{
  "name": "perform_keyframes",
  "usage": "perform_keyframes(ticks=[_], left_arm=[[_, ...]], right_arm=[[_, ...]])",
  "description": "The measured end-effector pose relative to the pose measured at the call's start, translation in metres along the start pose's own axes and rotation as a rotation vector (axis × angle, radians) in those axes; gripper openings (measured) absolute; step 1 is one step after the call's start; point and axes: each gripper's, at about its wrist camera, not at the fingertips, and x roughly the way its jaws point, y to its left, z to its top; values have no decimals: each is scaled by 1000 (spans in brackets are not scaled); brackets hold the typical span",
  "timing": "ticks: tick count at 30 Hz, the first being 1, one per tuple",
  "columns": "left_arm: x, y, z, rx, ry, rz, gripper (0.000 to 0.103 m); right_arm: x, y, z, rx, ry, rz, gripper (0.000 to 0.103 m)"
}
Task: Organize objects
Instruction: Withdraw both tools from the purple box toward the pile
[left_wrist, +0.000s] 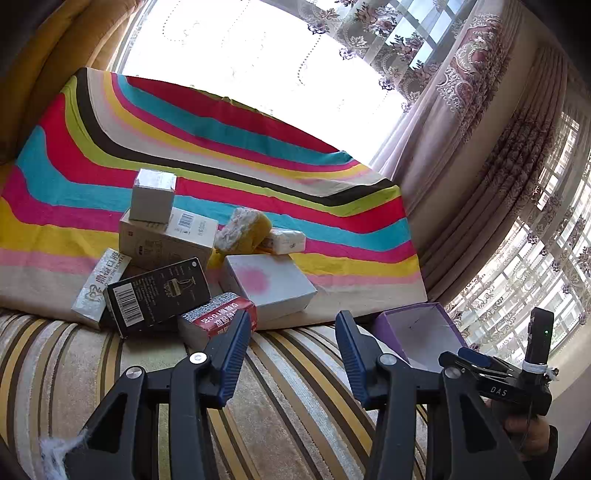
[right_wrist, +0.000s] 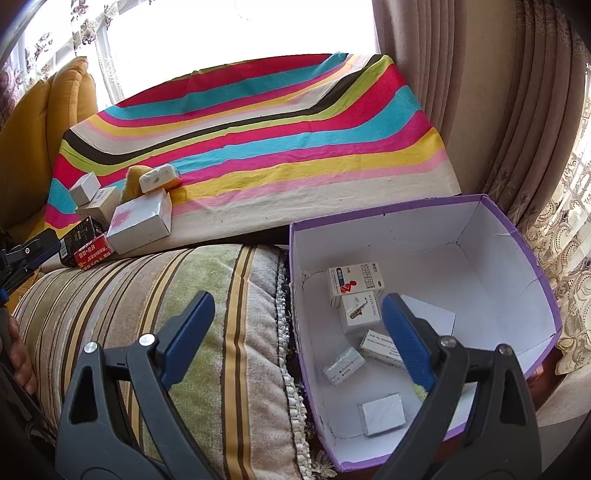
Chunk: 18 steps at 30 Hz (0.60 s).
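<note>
In the lower half of the left wrist view, the left gripper (left_wrist: 291, 354) is hanging released, its jaws spread wide and gripping nothing, above a striped cushion (left_wrist: 280, 406). Just past its left finger, at centre left of the frame, the red box (left_wrist: 218, 321) is lying at the near edge of the pile, with the black box (left_wrist: 159, 295) beside it to the left and the white box (left_wrist: 269, 284) behind it to the right. The red box is sitting slightly left of the gap between the jaws, its long axis running left to right across the frame and tilted a little upward to the right, so it is lying roughly crosswise to the fingers.

In the right wrist view, the right gripper (right_wrist: 299, 339) is also hanging wide apart and empty, its right finger over the purple bin (right_wrist: 517, 236) at lower right, where several small boxes (right_wrist: 354, 280) are already lying. From there the pile is sitting well apart, at middle left of the frame.

The left gripper is clearly the nearer one. Judging by this, the next move calls for a short push forward and a slight shift left, closing across the red box's narrow side.
</note>
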Motion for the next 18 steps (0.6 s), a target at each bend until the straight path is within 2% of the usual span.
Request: perform_keyframes(ticks=[8,14,18], left_arm=[[-20,37,11,-90,-93,127,54],[-14,51,20,-121,-89,217,55],[-8,53,30,-106,-97,257,57]], right_arm=[[11,35,20,-60,-3,46,94],[30,60,36,-105,20,83,94],[41,75,51,-133,21,89,94]])
